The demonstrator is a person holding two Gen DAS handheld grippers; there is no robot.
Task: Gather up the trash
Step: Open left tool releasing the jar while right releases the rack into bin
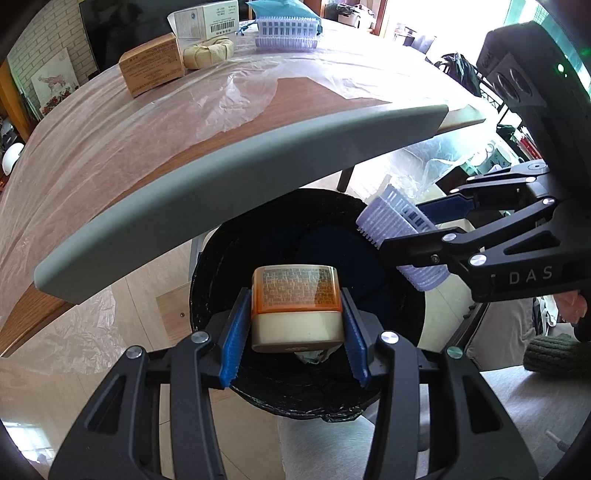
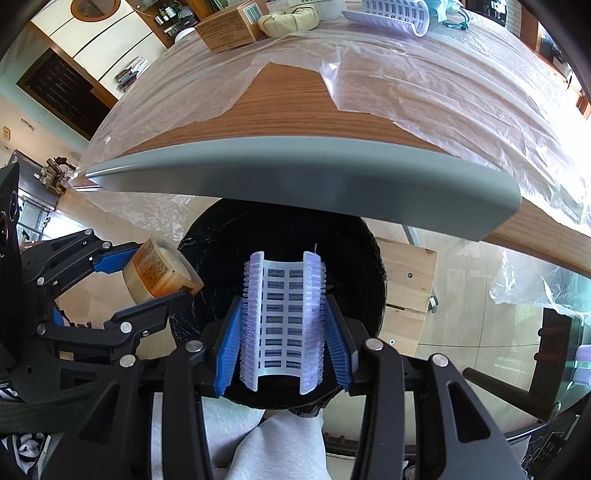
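Note:
My left gripper [image 1: 295, 336] is shut on an orange-and-cream jar [image 1: 295, 306] and holds it over the open black-lined trash bin [image 1: 295, 398] under the table edge. My right gripper [image 2: 282, 332] is shut on a pale purple hair roller [image 2: 282, 317] and holds it over the same bin [image 2: 354, 266]. In the left wrist view the right gripper [image 1: 439, 240] comes in from the right with the roller [image 1: 395, 229]. In the right wrist view the left gripper [image 2: 147, 275] holds the jar [image 2: 159, 271] at the bin's left rim.
The wooden table [image 1: 303, 96] carries a plastic sheet [image 1: 229, 96], a brown box [image 1: 151, 68], a white box [image 1: 205, 18], a beige roll [image 1: 208, 53] and another hair roller [image 1: 288, 33]. A wooden stool [image 2: 406, 295] stands beside the bin. My grey-trousered legs [image 2: 273, 443] are below.

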